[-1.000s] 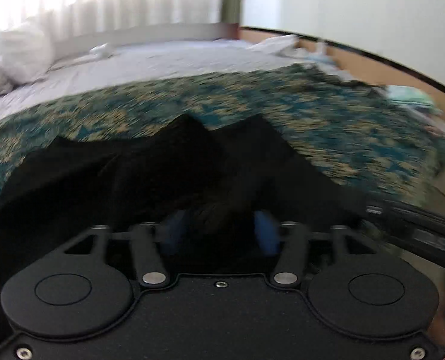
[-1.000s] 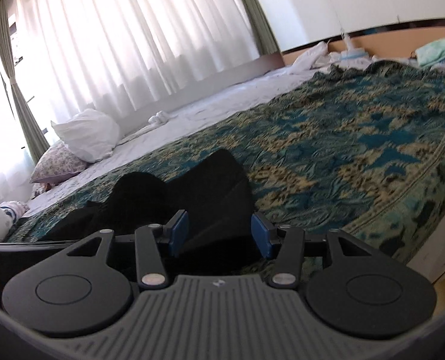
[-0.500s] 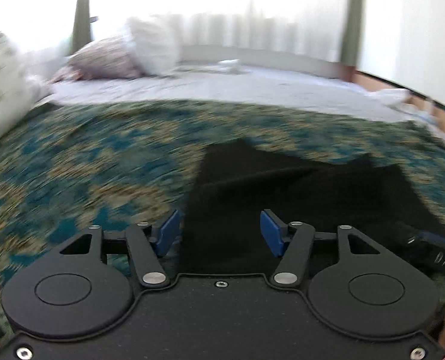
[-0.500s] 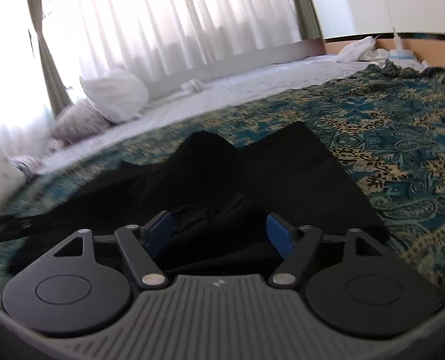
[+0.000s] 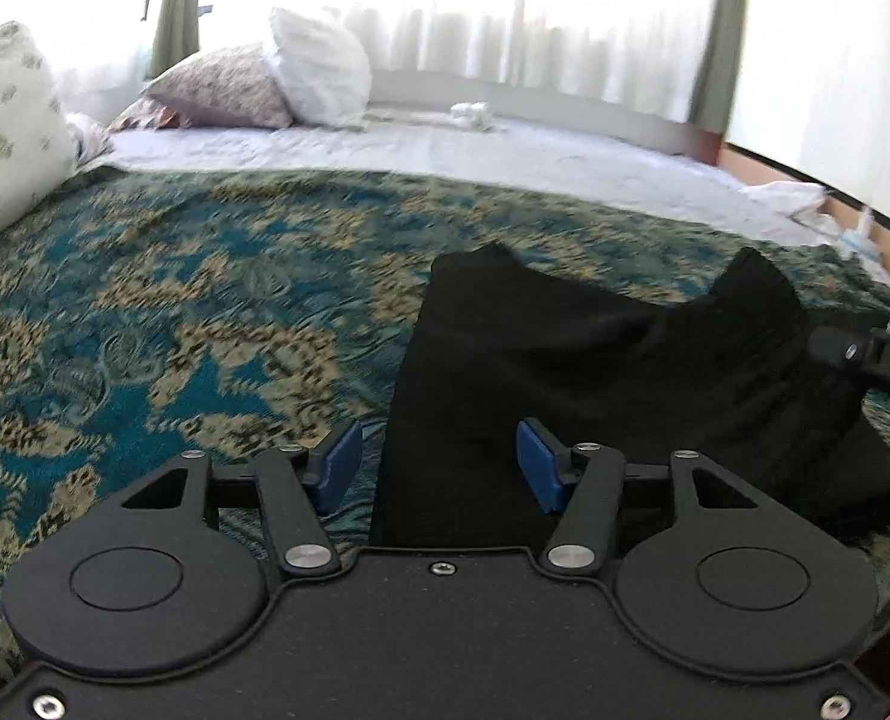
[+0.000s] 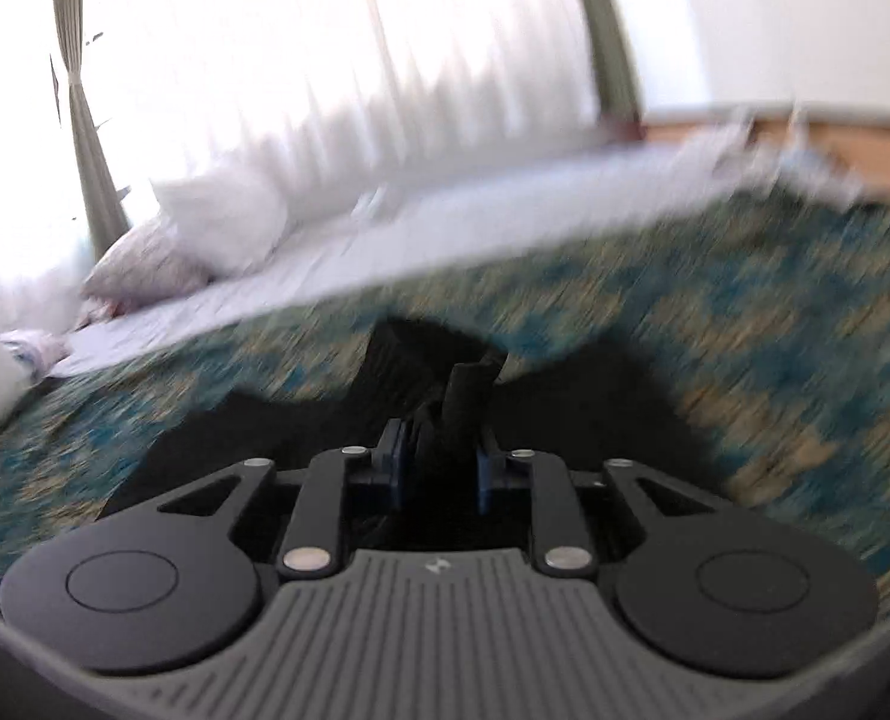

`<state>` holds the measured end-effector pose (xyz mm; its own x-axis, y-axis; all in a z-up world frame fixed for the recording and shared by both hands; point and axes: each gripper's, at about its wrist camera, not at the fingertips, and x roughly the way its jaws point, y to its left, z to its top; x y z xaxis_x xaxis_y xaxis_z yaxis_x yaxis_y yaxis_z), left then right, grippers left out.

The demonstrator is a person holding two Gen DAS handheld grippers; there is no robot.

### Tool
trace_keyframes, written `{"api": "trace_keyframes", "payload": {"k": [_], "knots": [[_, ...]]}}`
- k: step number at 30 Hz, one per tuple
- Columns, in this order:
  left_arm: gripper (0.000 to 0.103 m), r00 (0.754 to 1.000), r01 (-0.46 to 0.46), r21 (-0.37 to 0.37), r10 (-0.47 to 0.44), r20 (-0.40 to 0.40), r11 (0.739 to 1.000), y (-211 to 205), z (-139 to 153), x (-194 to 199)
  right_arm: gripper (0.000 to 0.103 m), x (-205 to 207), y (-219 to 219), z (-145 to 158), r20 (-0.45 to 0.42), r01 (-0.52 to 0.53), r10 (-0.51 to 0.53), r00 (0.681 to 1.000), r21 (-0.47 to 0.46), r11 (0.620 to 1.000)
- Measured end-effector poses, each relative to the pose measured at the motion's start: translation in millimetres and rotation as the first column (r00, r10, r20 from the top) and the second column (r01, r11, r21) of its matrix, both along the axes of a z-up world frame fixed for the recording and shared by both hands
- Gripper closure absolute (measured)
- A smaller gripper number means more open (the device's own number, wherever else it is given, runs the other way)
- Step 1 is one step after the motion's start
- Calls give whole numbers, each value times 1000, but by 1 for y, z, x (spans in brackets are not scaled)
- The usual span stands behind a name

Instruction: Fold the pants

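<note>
Black pants [image 5: 595, 360] lie partly folded on the patterned bedspread, right of centre in the left wrist view. My left gripper [image 5: 438, 456] is open low over their near left edge; that edge runs between the blue pads without touching them. At the right border, the black housing [image 5: 871, 354] of the other gripper reaches onto the cloth. In the blurred right wrist view, the jaws of my right gripper [image 6: 438, 462] are closing on a raised bunch of the pants [image 6: 463, 390], and the pads press on it. The remaining pants cloth [image 6: 595, 396] spreads out beneath.
A teal and gold bedspread [image 5: 174, 312] covers the near half of the bed, with a white sheet [image 5: 445, 150] beyond. Pillows [image 5: 318, 72] lean at the far left, and a pale pillow [image 5: 0, 138] is at the left border. Bright curtains hang behind.
The left gripper swung left off the bunched cloth that was between its pads and now stands open at the flat edge. The right jaws narrowed onto a bunch of cloth and lifted it.
</note>
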<state>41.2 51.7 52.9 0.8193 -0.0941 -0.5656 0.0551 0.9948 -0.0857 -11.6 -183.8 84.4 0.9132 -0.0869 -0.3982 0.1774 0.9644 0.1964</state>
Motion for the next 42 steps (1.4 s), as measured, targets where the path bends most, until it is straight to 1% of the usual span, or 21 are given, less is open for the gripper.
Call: {"api": "trace_keyframes", "payload": {"k": [2, 6, 8, 10, 12, 15, 17, 18, 19, 22, 26, 28, 30, 32, 33, 34, 35, 36, 38, 40, 42], "knots": [[48, 1000, 28, 20, -27, -4, 999, -7, -2, 1, 77, -7, -8, -6, 9, 68, -68, 998, -45, 997], [48, 998, 43, 42, -41, -41, 998, -13, -16, 3, 74, -5, -34, -41, -109, 133, -133, 985, -5, 991], [48, 998, 46, 32, -45, -42, 998, -14, -18, 2, 72, -13, -41, -49, -84, 119, -118, 990, 13, 993], [48, 998, 55, 42, -53, -44, 998, -14, -17, 2, 71, -16, -42, -47, -75, 113, -112, 991, 9, 994], [49, 998, 55, 47, -53, -42, 997, -14, -14, 3, 71, -20, -44, -46, -52, 120, -118, 992, 42, 992], [49, 998, 59, 46, -59, -3, 997, -11, 1, 10, 70, -28, -50, -49, -12, 152, -152, 988, 86, 985], [56, 997, 68, 42, -69, 27, 997, -12, 13, 20, 68, -25, -53, -52, -24, 169, -167, 986, 98, 981], [66, 996, 80, 42, -81, 38, 996, -15, 19, 29, 63, -25, -54, -53, -24, 171, -169, 985, 103, 980], [71, 995, 93, 47, -95, 43, 995, -19, 23, 37, 57, -24, -55, -54, -21, 173, -171, 985, 104, 980], [76, 986, 156, 88, -160, 45, 984, -39, 29, 70, 56, -23, -56, -54, -25, 170, -169, 985, 98, 981], [79, 975, 219, 129, -222, 9, 967, -69, 19, 117, 57, -24, -56, -56, -25, 160, -158, 987, 95, 982], [79, 976, 214, 147, -216, -2, 966, -79, 10, 138, 56, -24, -56, -55, -27, 149, -147, 989, 87, 985], [79, 984, 181, 143, -180, -21, 973, -82, -1, 163, 56, -23, -57, -55, -28, 138, -136, 990, 80, 987], [80, 990, 129, 96, -124, -60, 987, -77, -15, 183, 55, -23, -59, -55, -26, 128, -127, 992, 73, 989], [83, 992, 102, 63, -97, -78, 993, -72, -22, 190, 54, -23, -60, -55, -25, 124, -123, 992, 68, 990], [82, 994, 81, 28, -79, -75, 996, -68, -25, 192, 53, -24, -60, -55, -24, 124, -123, 992, 64, 990], [82, 995, 74, 19, -73, -71, 997, -66, -25, 192, 51, -24, -61, -54, -23, 129, -128, 992, 60, 990], [82, 995, 75, 31, -72, -65, 997, -68, -25, 191, 49, -26, -62, -53, -22, 138, -137, 990, 56, 989], [82, 996, 77, 67, -73, -54, 995, -72, -27, 187, 38, -30, -66, -50, -18, 183, -182, 983, 48, 982], [82, 996, 79, 96, -74, -48, 992, -76, -29, 187, 36, -36, -70, -42, -8, 252, -252, 968, 7, 968], [81, 996, 77, 116, -72, -43, 990, -81, -30, 187, 37, -39, -69, -31, 17, 285, -284, 959, -44, 958]]}}
